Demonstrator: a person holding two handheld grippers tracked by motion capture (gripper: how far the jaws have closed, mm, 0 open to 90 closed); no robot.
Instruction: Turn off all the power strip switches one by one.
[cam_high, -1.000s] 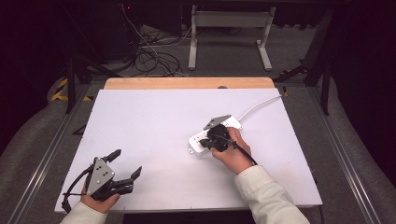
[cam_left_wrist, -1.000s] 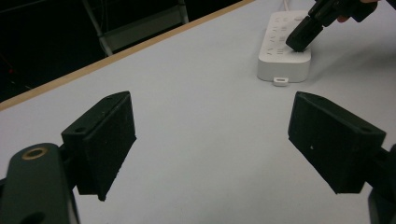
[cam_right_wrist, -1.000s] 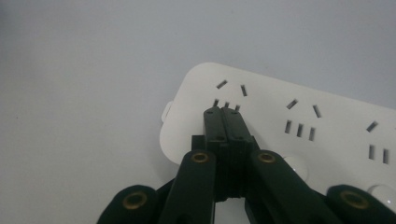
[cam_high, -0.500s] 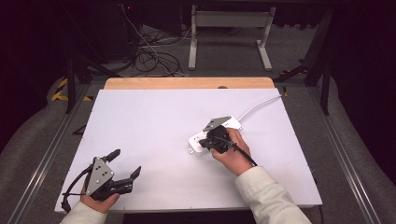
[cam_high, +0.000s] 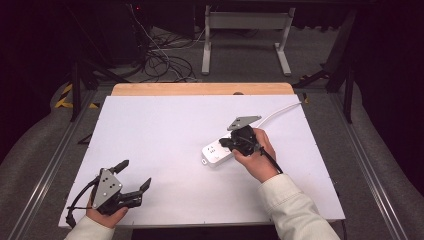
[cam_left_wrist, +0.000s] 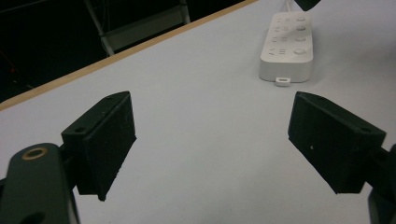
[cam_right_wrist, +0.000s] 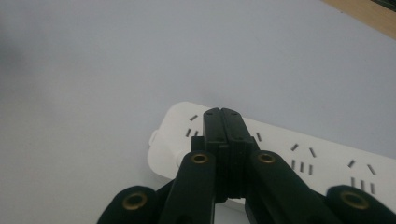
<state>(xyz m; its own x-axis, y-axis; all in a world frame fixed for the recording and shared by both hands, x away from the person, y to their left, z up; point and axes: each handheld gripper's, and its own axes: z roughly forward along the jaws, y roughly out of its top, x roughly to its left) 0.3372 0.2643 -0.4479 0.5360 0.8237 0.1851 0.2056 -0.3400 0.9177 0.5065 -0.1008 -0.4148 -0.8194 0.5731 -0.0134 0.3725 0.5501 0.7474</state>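
The right gripper (cam_high: 231, 143) has lifted a little off the white power strip (cam_high: 216, 152) since a second ago, when it sat lower against the strip's top; its jaws are pressed fully together with nothing between them, and in the right gripper view the closed tips (cam_right_wrist: 223, 122) hover over the socket end of the strip. That reads as a press on one of the strip's buttons or sockets just finished, with the hand now backing away, though whether a switch actually changed is too small to tell from here. The strip itself has not shifted: it lies right of the middle of the table (cam_high: 150, 130), angled, with its white cable (cam_high: 280, 111) running off toward the far right corner. The left gripper (cam_high: 131, 181) has kept its place at the near left corner, resting idle, its jaws spread wide and empty; the left gripper view looks between its two pads (cam_left_wrist: 108, 140) across bare tabletop to the strip beyond. The surface is a plain white sheet over a board whose wooden edge (cam_high: 200, 89) shows along the far side. Beyond it the room is dark, with a tangle of cables (cam_high: 160, 60) on the floor and a grey metal stand (cam_high: 245, 30).
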